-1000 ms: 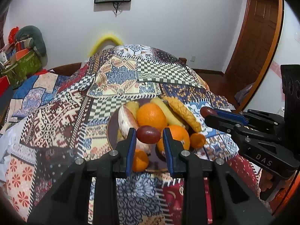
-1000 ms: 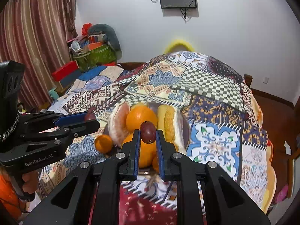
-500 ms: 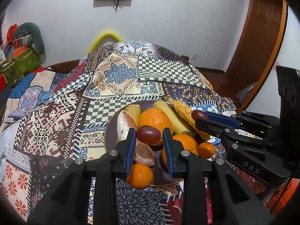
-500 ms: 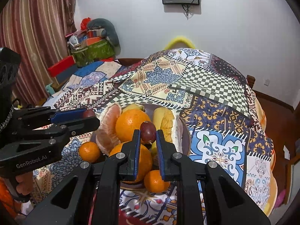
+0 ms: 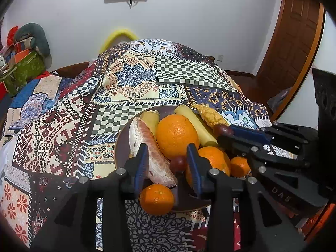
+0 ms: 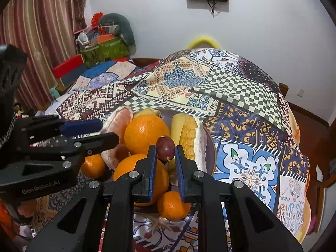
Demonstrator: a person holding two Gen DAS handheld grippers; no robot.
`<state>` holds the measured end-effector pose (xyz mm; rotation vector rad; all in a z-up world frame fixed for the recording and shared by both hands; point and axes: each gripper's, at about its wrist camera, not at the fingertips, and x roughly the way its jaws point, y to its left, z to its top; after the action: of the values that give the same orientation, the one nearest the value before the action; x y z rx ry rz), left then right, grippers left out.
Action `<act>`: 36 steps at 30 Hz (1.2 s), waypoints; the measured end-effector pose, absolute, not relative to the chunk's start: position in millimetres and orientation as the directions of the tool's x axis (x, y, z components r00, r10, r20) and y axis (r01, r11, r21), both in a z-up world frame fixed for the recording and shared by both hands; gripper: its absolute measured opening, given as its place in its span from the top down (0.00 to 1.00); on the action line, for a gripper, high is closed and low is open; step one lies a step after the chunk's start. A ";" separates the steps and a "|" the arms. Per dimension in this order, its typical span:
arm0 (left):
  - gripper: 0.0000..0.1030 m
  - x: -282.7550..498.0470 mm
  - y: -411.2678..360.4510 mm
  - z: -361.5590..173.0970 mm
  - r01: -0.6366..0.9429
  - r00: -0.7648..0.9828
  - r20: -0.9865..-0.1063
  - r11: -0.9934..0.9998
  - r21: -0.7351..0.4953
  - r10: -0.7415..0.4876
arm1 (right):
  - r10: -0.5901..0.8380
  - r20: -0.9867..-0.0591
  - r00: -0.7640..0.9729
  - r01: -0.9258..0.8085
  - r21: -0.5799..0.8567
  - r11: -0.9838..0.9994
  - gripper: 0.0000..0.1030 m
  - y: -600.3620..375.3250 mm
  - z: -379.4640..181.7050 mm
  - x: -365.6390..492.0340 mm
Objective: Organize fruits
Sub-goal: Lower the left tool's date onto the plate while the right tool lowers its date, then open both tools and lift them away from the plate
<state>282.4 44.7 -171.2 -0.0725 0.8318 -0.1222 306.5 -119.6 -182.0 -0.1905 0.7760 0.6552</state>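
Through my left wrist camera, the only writing I can read is "DAS", upside down on the side of my right gripper (image 5: 223, 129). My left gripper (image 5: 166, 159) stands with its jaws apart over the dark plate (image 5: 120, 147). A dark red grape (image 5: 178, 163) lies just inside the right jaw; I cannot tell whether it touches the pad. The plate sits on the patchwork cloth (image 5: 134, 79) and holds a big orange (image 5: 176, 135), a pomelo wedge (image 5: 150, 149), a banana (image 5: 194, 124), a small mandarin (image 5: 157, 198) at the near rim, and more citrus on the right. My right gripper carries a second grape (image 5: 222, 129) at its tip.

Through my right wrist camera, "GenRobot.AI" is printed on the left gripper (image 6: 105, 130). My right gripper (image 6: 165, 157) is clamped on the second grape (image 6: 166, 148), held above the plate (image 6: 211, 153), over the oranges (image 6: 145, 134). A mandarin (image 6: 171, 205) sits by the near rim.
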 end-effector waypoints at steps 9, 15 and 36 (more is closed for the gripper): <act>0.63 269.6 51.1 -152.8 0.058 0.697 -0.706 0.991 -0.120 -0.126 | 0.482 -0.679 0.554 -0.603 0.073 0.795 0.71 -126.1 -169.9 299.4; 0.63 246.1 54.5 -118.1 0.037 0.756 -0.646 0.992 -0.119 -0.106 | 0.494 -0.614 0.616 -0.582 0.068 0.810 0.71 -142.4 -134.1 280.2; 0.43 97.1 29.0 19.8 0.066 0.957 -0.279 0.996 -0.064 -0.082 | 0.535 -0.213 0.818 -0.537 0.052 0.842 0.54 -194.2 -2.5 140.6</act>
<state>97.1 29.0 19.8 -0.0543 0.2858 -0.0752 140.6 -194.2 -2.5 -0.0110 0.2236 0.5713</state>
